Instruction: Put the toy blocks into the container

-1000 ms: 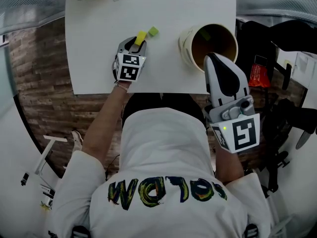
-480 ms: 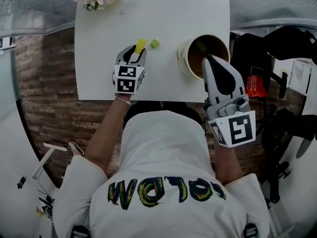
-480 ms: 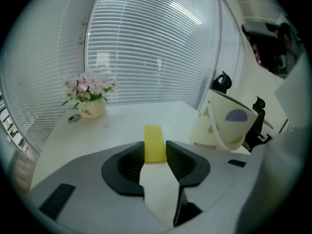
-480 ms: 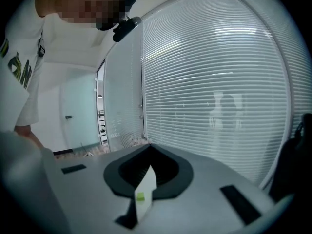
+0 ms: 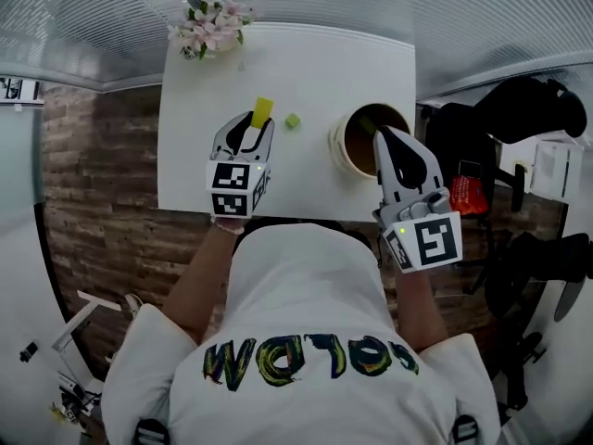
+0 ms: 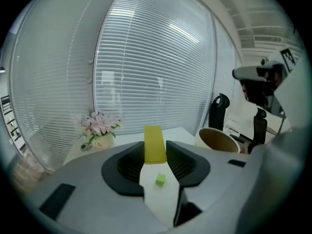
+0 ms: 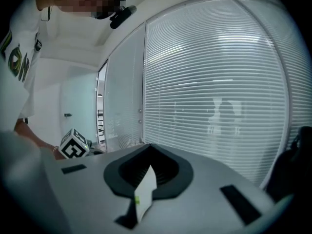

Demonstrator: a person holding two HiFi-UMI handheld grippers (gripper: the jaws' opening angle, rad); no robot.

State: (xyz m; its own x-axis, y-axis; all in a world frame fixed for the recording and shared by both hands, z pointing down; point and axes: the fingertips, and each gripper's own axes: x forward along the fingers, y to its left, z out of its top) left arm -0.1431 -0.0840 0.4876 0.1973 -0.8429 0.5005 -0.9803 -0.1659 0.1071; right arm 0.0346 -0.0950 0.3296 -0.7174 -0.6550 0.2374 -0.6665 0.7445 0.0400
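The head view looks steeply down from above the person's shoulders, far enough off to take in the whole white worktop, with the container right of its middle. The left gripper view rides on the left gripper, left of the container. It faces roughly level across the worktop toward window blinds, and the container shows at its right edge. These two views share the container, the flowers beyond and left of it, and the yellow block in the jaws. The right gripper view rides on the right gripper, on the near side of the container. It faces the blinds and shares the left gripper's marker cube with the head view.
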